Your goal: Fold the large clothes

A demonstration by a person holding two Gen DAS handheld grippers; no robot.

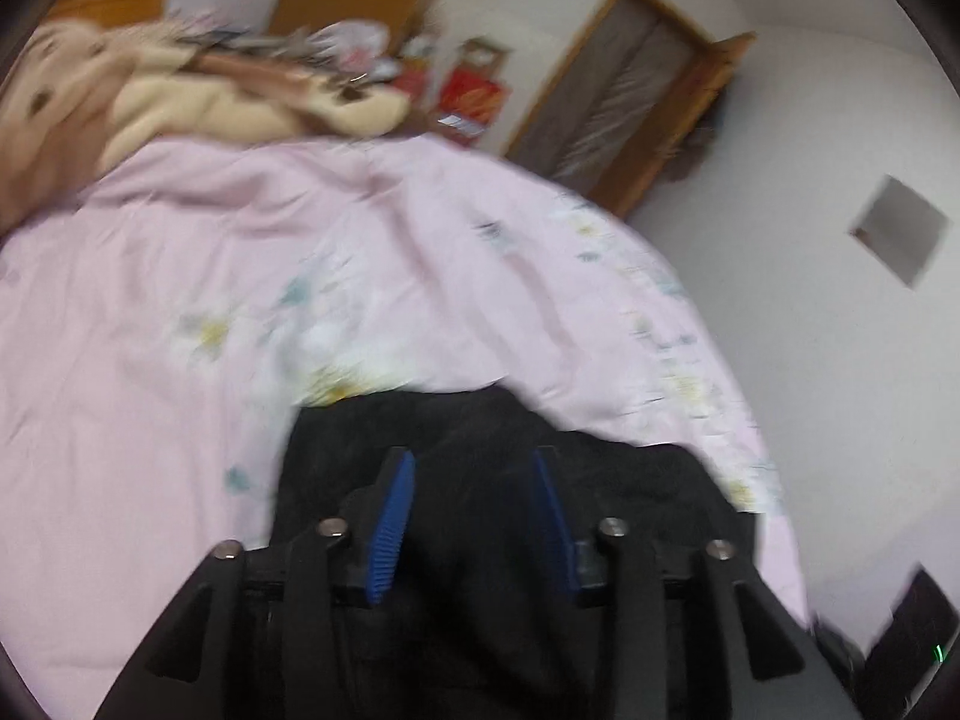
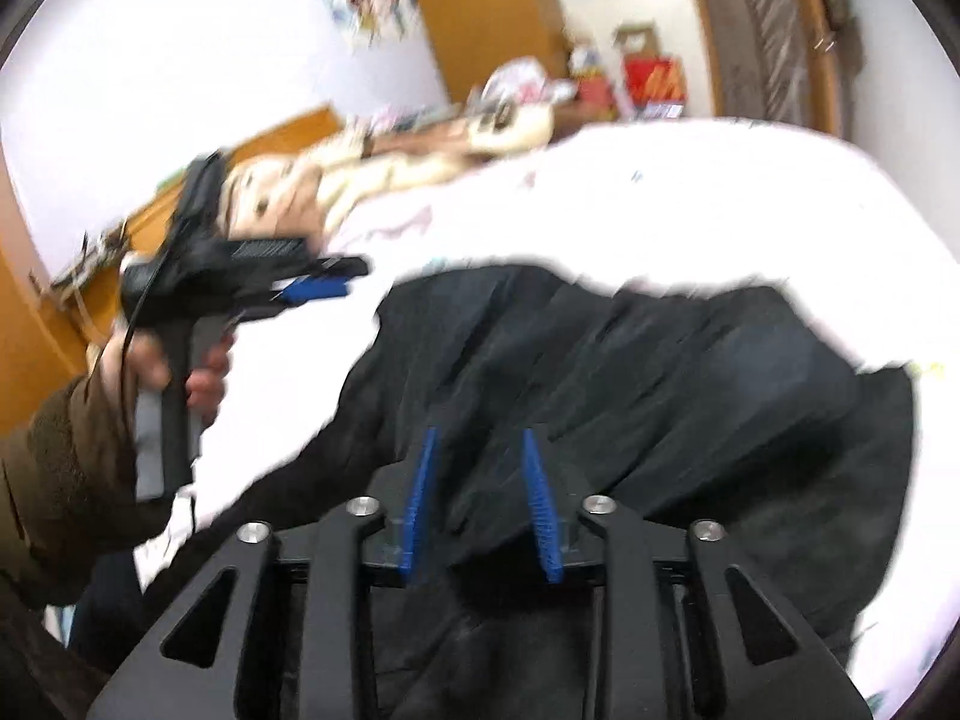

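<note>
A black garment (image 2: 660,372) lies spread and rumpled on a pink flowered bedsheet (image 1: 240,276). My left gripper (image 1: 471,459) hovers over the garment's near part (image 1: 474,420); its blue pads stand apart with only cloth seen below them. In the right wrist view the left gripper (image 2: 324,282) is held up at the left by a hand (image 2: 204,378) in a brown sleeve (image 2: 66,468), with nothing hanging from it. My right gripper (image 2: 480,438) is above the garment's near edge, its pads apart and gripping nothing. Both views are blurred.
A cream and brown blanket (image 1: 180,96) is heaped at the head of the bed. Beyond it are cluttered red boxes (image 1: 474,90) and a wooden door frame (image 1: 618,96). The bed's right edge (image 1: 690,324) drops to a pale floor.
</note>
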